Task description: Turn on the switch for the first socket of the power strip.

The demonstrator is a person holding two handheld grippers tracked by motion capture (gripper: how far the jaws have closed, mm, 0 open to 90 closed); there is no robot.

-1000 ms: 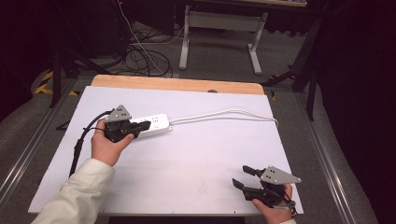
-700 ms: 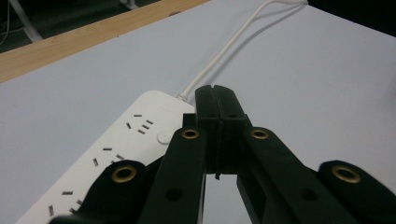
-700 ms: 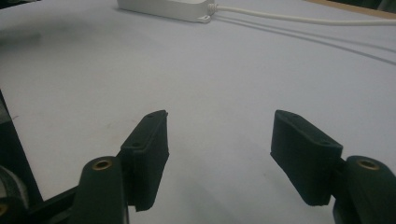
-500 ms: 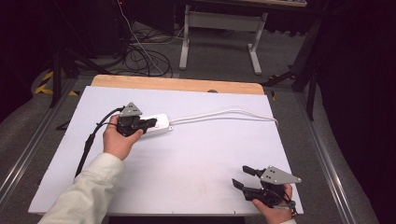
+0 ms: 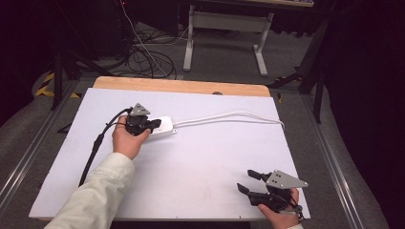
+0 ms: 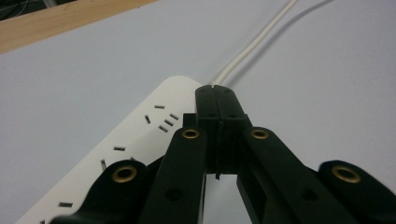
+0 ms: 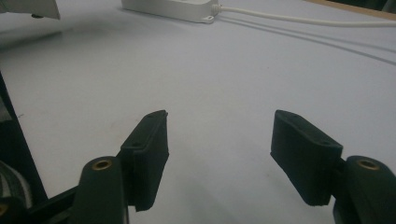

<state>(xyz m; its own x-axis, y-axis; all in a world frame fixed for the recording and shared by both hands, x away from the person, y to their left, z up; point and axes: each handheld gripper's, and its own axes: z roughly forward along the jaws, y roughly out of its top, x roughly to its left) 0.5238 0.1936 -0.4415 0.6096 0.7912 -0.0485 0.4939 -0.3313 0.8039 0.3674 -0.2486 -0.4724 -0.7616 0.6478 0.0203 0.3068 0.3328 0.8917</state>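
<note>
A white power strip (image 5: 165,127) lies on the white table (image 5: 200,157) left of centre, and its white cord (image 5: 229,116) runs right toward the table's edge. My left gripper (image 5: 154,125) hovers over the strip's near end. In the left gripper view its jaws (image 6: 215,93) are pressed together above the strip (image 6: 135,135), with nothing visible between them and the cord (image 6: 254,44) beyond. My right gripper (image 5: 248,182) rests near the front right corner with its jaws apart. In the right gripper view it (image 7: 219,135) stands open over bare table, with the strip (image 7: 173,8) far off.
A wooden strip (image 5: 181,86) borders the table's far edge. The left gripper's black cable (image 5: 95,148) trails back along the left side of the table. Beyond the table are floor cables (image 5: 143,57) and a white stand's legs (image 5: 191,43).
My left gripper has moved right and a little farther away, further over the power strip. The right gripper has stayed in place, still open.
</note>
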